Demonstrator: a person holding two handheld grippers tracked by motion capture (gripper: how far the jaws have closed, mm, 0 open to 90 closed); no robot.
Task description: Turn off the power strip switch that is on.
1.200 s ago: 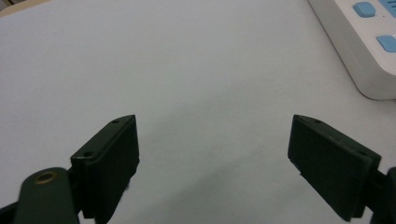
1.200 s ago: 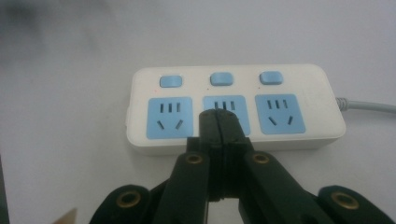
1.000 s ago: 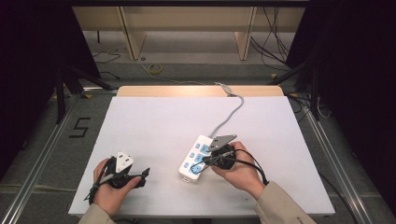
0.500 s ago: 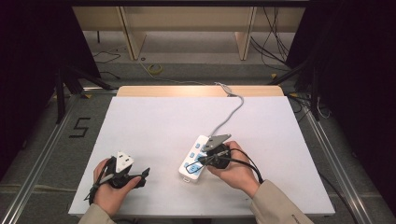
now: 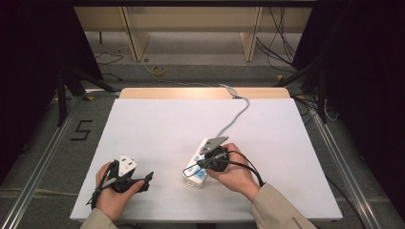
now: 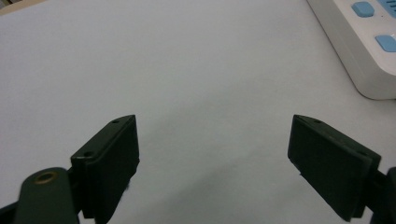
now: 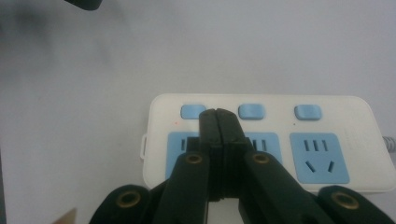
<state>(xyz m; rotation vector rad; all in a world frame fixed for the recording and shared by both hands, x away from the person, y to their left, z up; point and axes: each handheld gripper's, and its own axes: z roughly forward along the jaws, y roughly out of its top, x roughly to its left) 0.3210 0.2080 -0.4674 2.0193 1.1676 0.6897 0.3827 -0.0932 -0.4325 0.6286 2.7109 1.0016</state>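
A white power strip (image 5: 192,177) with blue sockets and blue buttons lies on the white table (image 5: 157,124), with its grey cable (image 5: 234,117) running to the far edge. My right gripper (image 5: 199,162) is over the strip, held from the right. In the right gripper view its jaws (image 7: 218,114) are shut together with nothing between them, and the tips sit between two blue buttons of the power strip (image 7: 327,116). I cannot tell whether they touch it. My left gripper (image 5: 145,180) rests near the front left, open and empty (image 6: 215,154). The power strip's end (image 6: 359,51) is at its upper right.
A wooden strip (image 5: 200,93) borders the table's far edge. Metal rails (image 5: 52,143) run along both sides on the floor, and loose cables (image 5: 157,70) lie beyond the table. A "5" mark (image 5: 82,130) is on the floor at the left.
My right gripper has shifted slightly to the left along the power strip. The left gripper has stayed where it was.
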